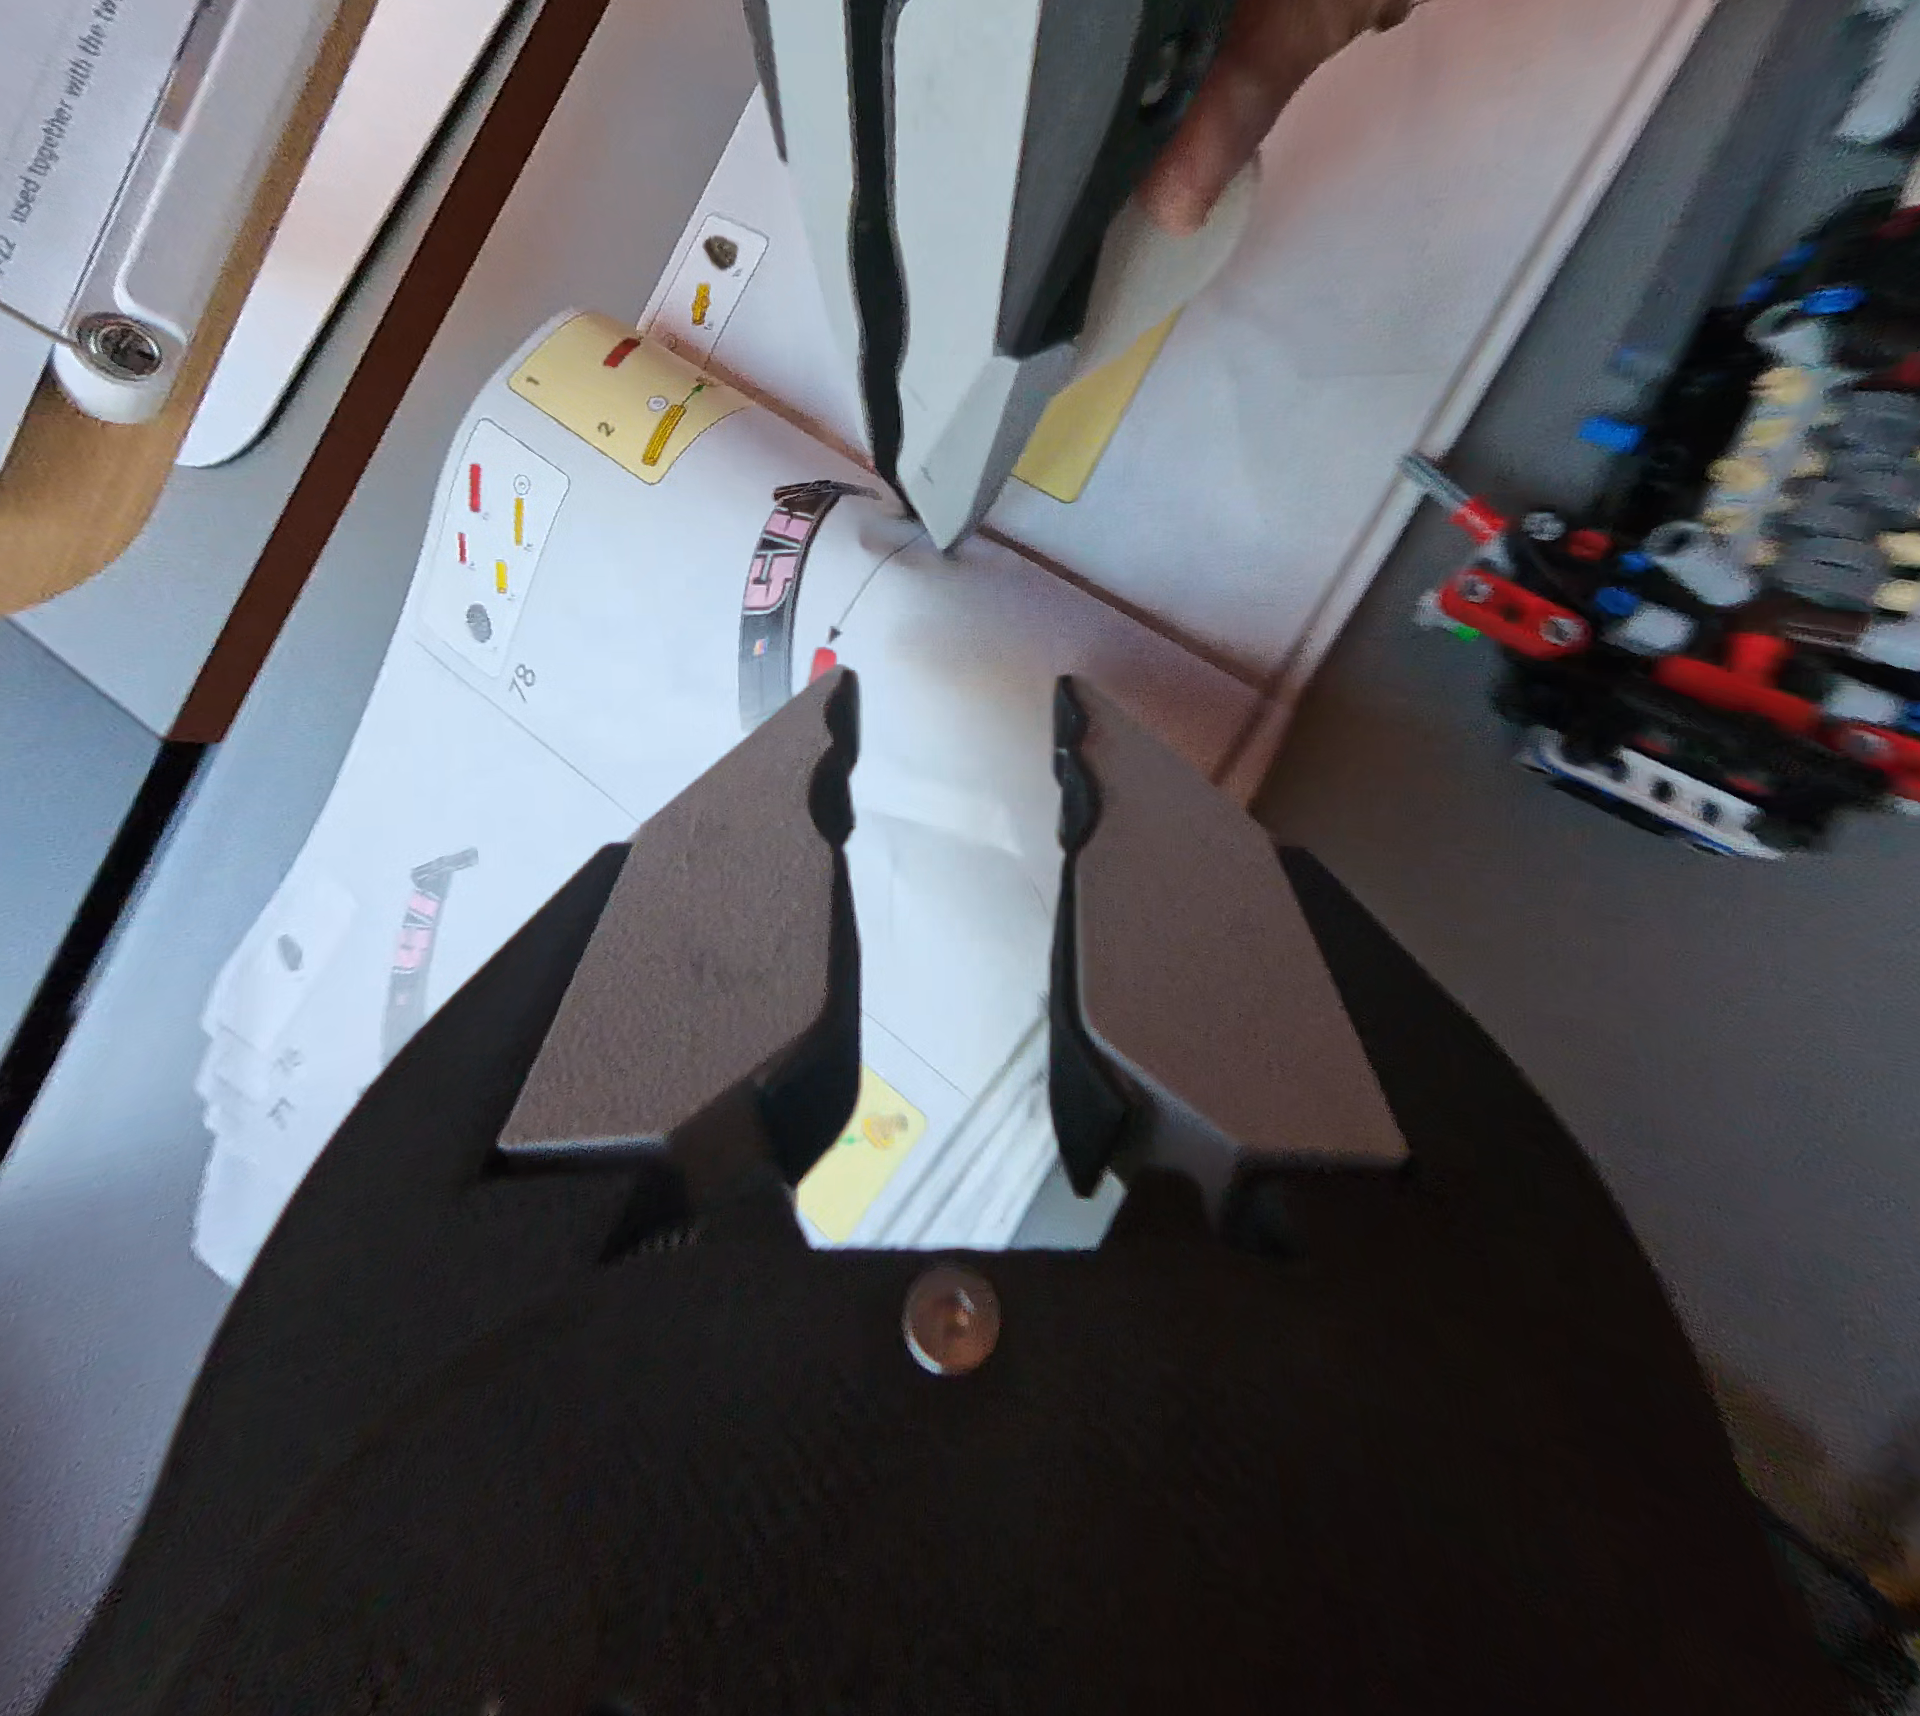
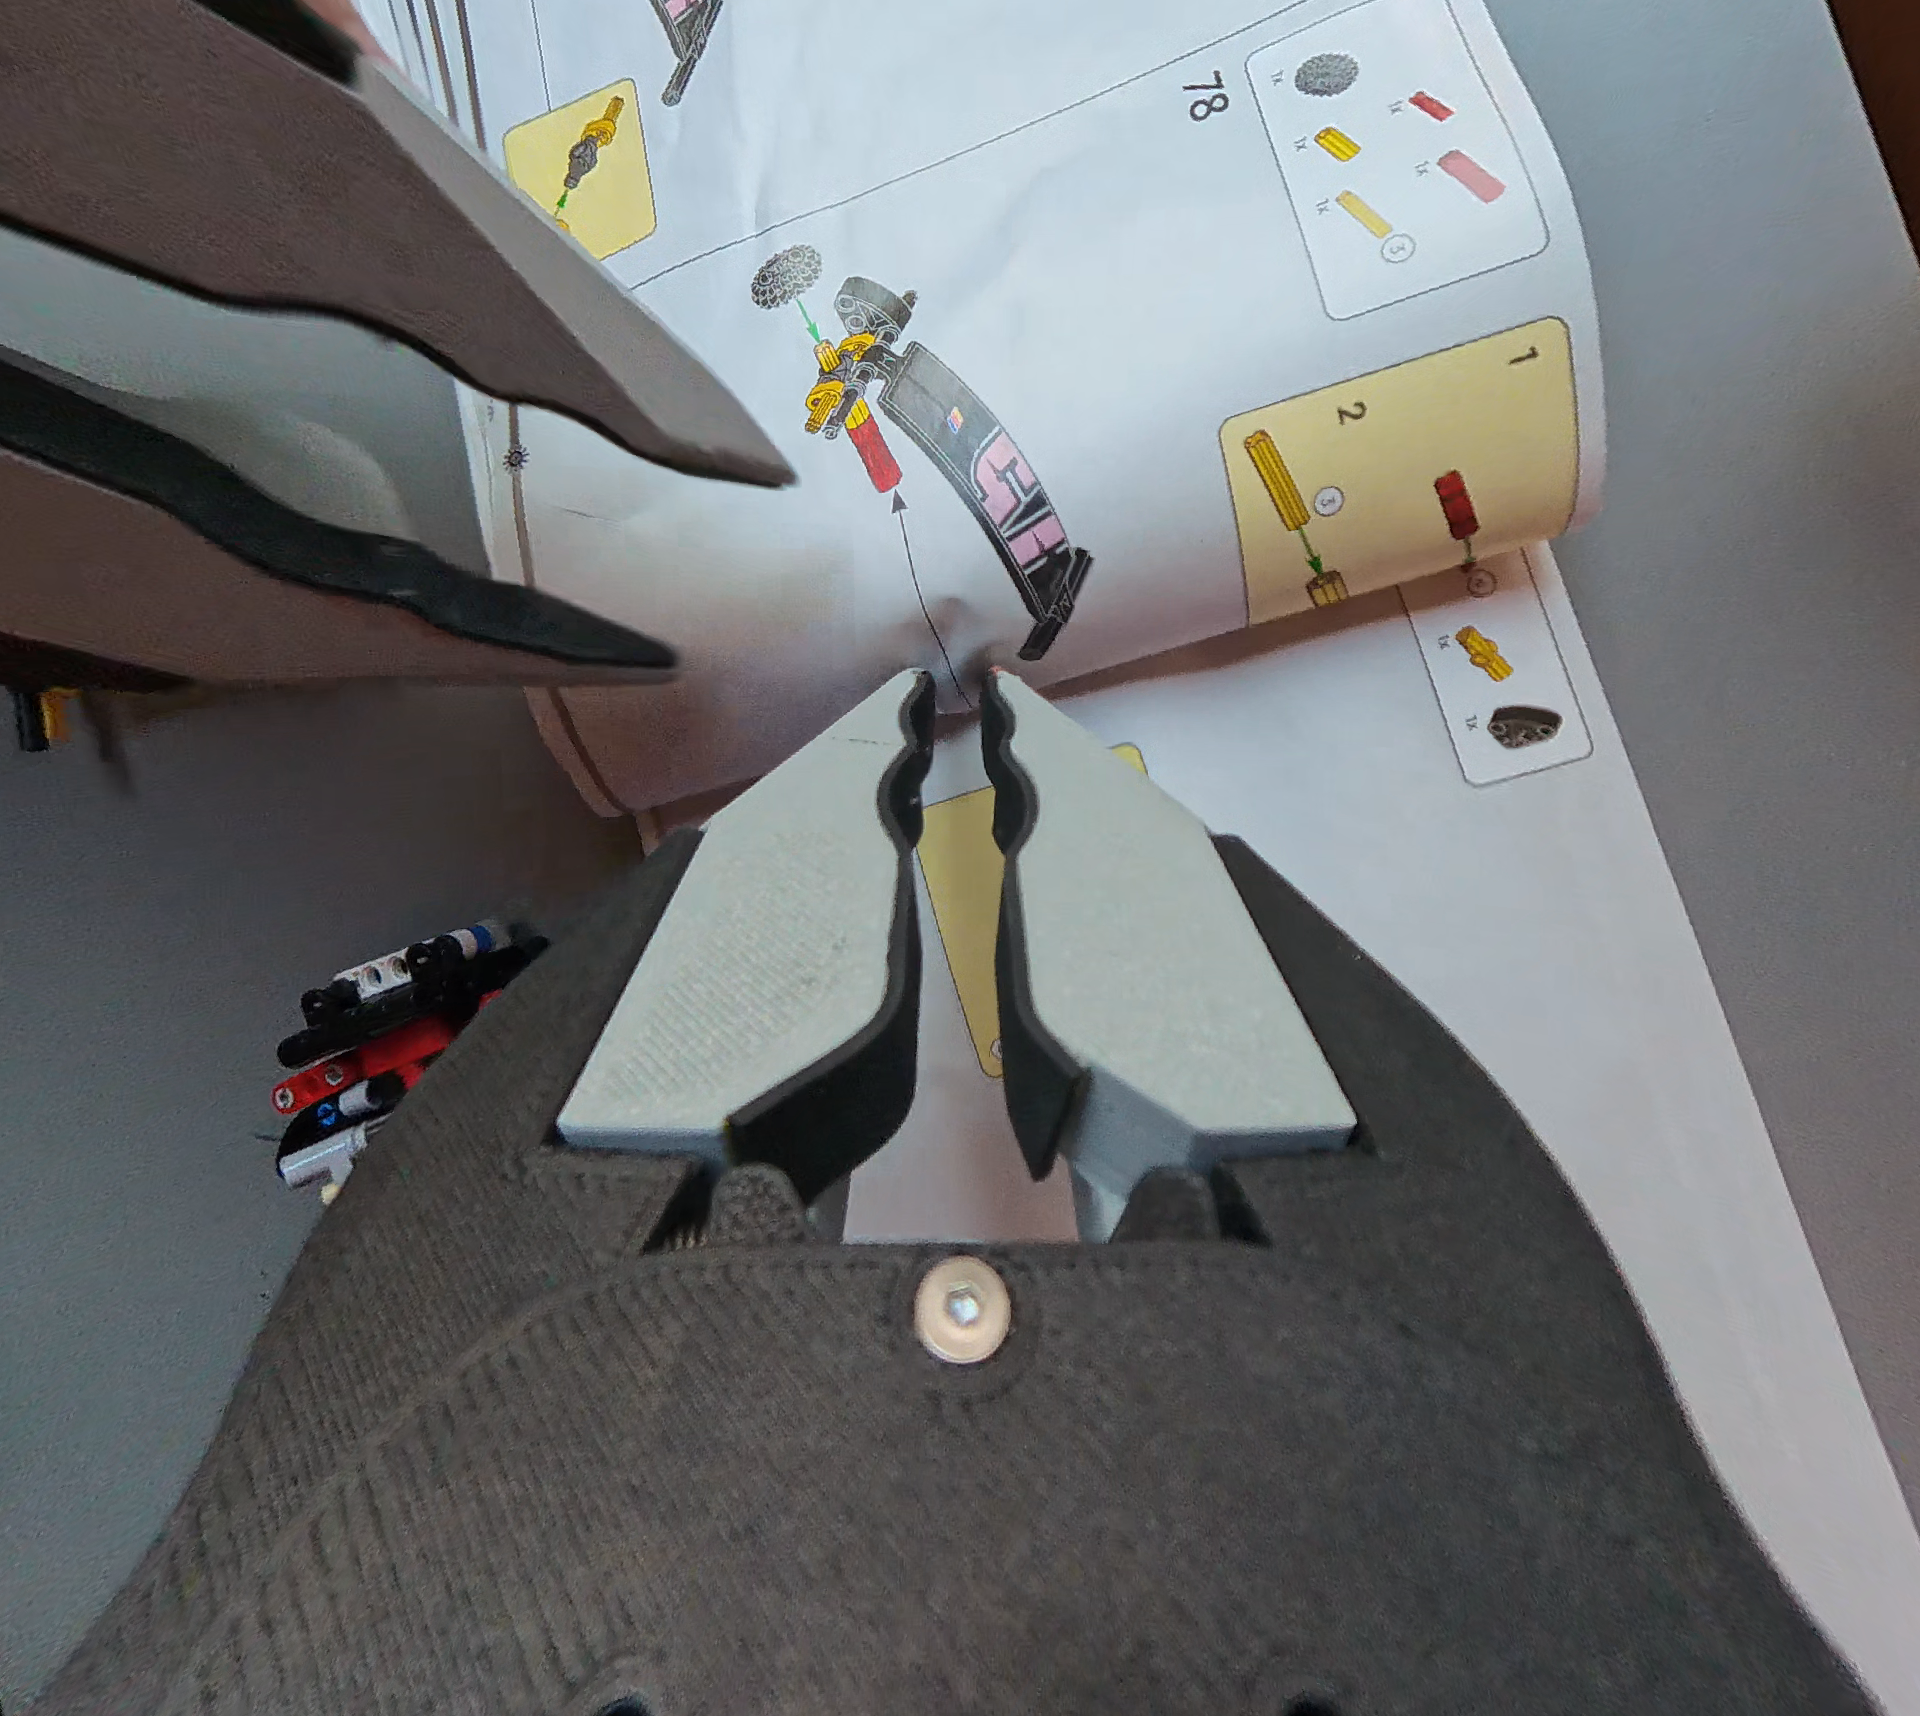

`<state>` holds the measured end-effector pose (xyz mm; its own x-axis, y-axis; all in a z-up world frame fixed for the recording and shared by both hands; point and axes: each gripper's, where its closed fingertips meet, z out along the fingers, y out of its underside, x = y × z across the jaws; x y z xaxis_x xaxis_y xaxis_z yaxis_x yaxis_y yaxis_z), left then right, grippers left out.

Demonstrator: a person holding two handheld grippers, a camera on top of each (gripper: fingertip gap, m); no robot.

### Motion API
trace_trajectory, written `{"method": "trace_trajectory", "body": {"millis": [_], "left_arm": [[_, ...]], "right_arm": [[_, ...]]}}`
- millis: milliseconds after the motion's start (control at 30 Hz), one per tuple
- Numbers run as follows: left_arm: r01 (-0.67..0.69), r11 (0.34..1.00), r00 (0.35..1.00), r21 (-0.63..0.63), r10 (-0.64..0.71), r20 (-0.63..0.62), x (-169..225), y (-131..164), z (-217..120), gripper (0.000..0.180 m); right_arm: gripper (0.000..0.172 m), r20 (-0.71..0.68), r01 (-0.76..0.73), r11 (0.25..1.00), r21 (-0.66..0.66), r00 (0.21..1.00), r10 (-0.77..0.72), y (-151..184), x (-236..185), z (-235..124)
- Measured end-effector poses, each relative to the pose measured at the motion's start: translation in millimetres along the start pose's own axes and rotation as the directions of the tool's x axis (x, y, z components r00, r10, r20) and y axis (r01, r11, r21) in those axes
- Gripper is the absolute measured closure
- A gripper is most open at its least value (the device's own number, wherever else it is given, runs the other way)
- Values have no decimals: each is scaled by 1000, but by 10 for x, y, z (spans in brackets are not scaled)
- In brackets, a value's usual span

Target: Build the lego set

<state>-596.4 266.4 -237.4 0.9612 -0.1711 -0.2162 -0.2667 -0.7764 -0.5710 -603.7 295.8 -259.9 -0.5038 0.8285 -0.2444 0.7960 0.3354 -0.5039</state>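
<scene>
Open instruction booklet [image 2: 1039, 108] on grey table [image 1: 1558, 1095]; brick model [image 1: 1714, 586] near booklet

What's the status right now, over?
Right gripper pinching the edge of a curled instruction booklet page. Left gripper open above the same page, holding nothing. Brick-built model sits on the grey table beside the booklet.

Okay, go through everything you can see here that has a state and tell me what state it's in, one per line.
Instruction booklet: open, one page curled up off the page beneath.
Right gripper: nearly shut, pinching the curled page's edge.
Left gripper: open, nothing between its fingers.
Brick model: partly built, on the grey table.
</scene>
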Motion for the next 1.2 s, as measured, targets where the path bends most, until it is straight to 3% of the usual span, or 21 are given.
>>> {"method": "trace_trajectory", "body": {"millis": [133, 167, 367, 500, 533, 633, 800, 1000, 1200], "left_arm": [[-30, 996, 998, -86, 35, 56, -42, 87, 186, 166], [-35, 995, 998, -91, 40, 56, -32, 111, 190, 179], [-97, 977, 971, -188, 134, 196, -175, 377, 200, 180], [-38, 987, 981, -158, 66, 180, -179, 436, 193, 180], [-24, 989, 984, -143, 49, 174, -179, 439, 193, 180], [7, 994, 986, -110, 11, 166, -177, 447, 189, 180], [30, 996, 986, -81, -16, 169, -174, 456, 180, 180], [103, 995, 987, -8, -101, 125, -173, 453, 179, 180], [158, 986, 984, 45, -161, 73, -172, 451, 178, 180]], "right_arm": [[167, -28, -13, 996, -90, 1000, 10, 200, -37, -203], [162, -30, -12, 993, -118, 999, 9, 280, -91, -308], [121, 33, 103, 990, -92, 994, -100, 607, -745, -820], [109, -87, 176, 949, -261, 975, -204, 1192, -886, -800], [112, -140, 187, 936, -297, 962, -236, 1312, -856, -793], [122, -183, 237, 927, -289, 937, -297, 1435, -848, -757], [110, -174, 295, 934, -203, 928, -331, 1328, -896, -870], [88, -62, 310, 938, -157, 944, -323, 1354, -1189, -1034], [90, -56, 261, 897, -358, 952, -299, 1731, -1085, -682]]}}
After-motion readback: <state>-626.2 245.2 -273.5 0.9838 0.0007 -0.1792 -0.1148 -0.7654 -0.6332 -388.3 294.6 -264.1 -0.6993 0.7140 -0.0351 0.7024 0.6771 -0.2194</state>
